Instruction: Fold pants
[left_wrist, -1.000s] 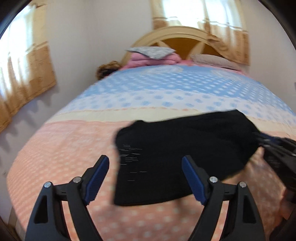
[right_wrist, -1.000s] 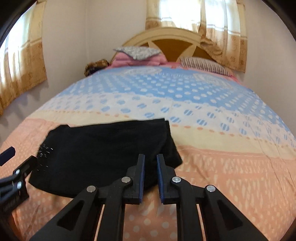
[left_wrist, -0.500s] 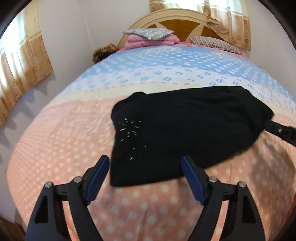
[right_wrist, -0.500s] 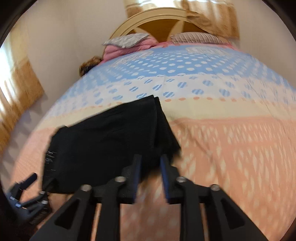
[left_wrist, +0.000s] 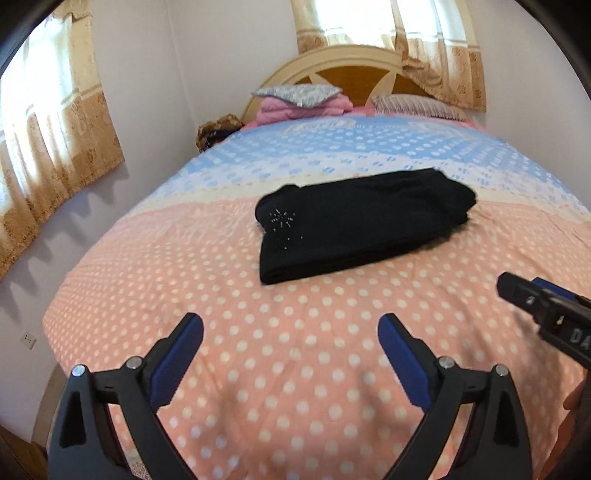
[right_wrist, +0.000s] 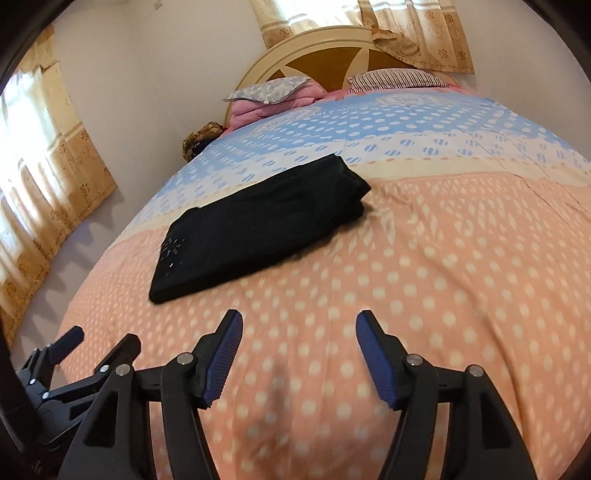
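Black pants (left_wrist: 354, 221) (right_wrist: 255, 229) lie folded into a compact rectangle on the bed, a small sparkly motif near their left end. My left gripper (left_wrist: 290, 323) hovers over the pink dotted cover, well short of the pants; its jaws are opening wide with nothing between them. My right gripper (right_wrist: 299, 319) is likewise back from the pants and to their right, its jaws opening and empty. The right gripper (left_wrist: 543, 302) also shows at the right edge of the left wrist view, and the left gripper (right_wrist: 99, 341) at the lower left of the right wrist view.
The bed (left_wrist: 184, 266) has a pink, cream and blue dotted cover. Pillows and a folded pink blanket (left_wrist: 303, 101) sit by the wooden headboard (left_wrist: 354, 70). Curtains (left_wrist: 51, 147) hang on the left wall. A brown bundle (left_wrist: 216, 129) lies in the far corner.
Both grippers have pulled back from the pants toward the near edge of the bed. The right gripper went from shut at the pants' edge to open. The pants lie still, folded.
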